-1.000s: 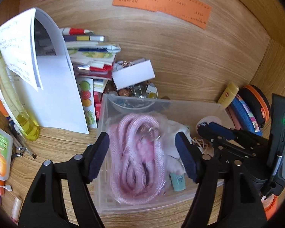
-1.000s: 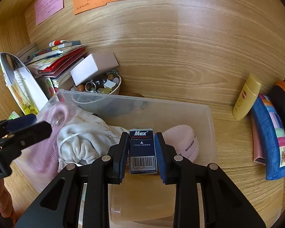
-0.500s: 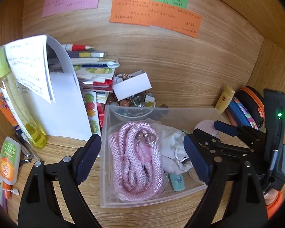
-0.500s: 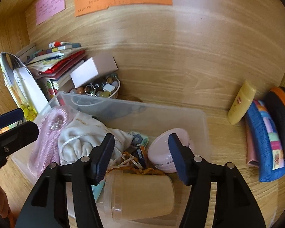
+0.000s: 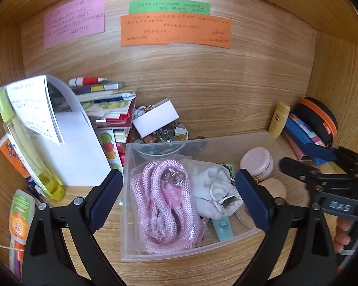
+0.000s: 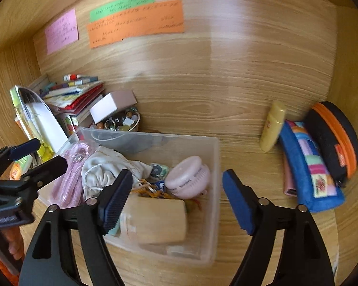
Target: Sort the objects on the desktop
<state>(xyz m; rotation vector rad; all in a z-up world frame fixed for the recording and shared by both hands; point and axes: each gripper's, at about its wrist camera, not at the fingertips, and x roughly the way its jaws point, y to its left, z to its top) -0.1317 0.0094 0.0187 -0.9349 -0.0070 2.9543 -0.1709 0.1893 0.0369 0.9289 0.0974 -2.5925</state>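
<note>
A clear plastic bin sits on the wooden desk. It holds a coiled pink rope, a white drawstring pouch, a pink round jar, a wooden cylinder and a blue staple box, mostly hidden. My left gripper hovers over the bin's left half, above the rope. Its jaws are opening, with nothing pressed between them. My right gripper hangs above the bin's right half. Its jaws are also opening and hold nothing.
A yellow tube, a blue patchwork pouch and a black case with orange trim lie right of the bin. Behind it to the left are a stack of books, a bowl of beads and a yellow bottle.
My right gripper let go of the blue staple box, which now lies in the bin, then opened wide and drew back. My left gripper widened and pulled back from the rope.
</note>
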